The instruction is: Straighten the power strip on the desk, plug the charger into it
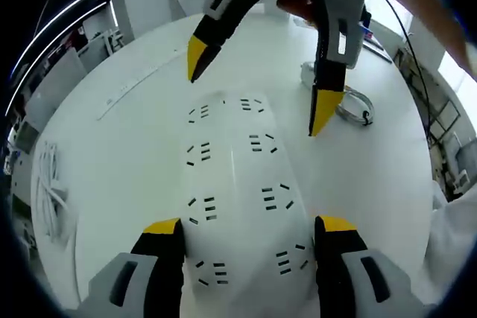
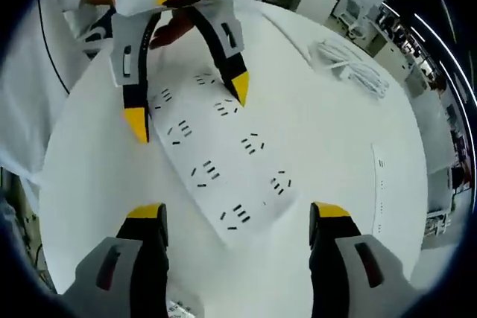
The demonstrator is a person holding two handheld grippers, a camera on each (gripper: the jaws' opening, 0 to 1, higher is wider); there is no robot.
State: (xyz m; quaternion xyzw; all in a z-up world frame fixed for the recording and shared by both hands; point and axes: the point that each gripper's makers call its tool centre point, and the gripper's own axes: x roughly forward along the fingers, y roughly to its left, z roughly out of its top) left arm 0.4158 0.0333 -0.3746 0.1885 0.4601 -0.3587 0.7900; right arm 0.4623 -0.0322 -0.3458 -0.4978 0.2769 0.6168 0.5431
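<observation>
on desk, power strip (image 1: 238, 199), grippers open, astride

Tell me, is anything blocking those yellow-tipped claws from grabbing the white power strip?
Nothing visible does. The left gripper and right gripper both stand open at opposite ends of the power strip, with only bare desk around it.

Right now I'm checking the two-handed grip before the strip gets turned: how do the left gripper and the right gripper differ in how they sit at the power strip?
The left gripper straddles one end of the power strip; the right gripper straddles the opposite end. The left gripper's jaws bracket the strip's width squarely; the right gripper meets its end at a skewed angle, near a corner. Both are open, yellow-tipped, and face each other along the strip.
</observation>
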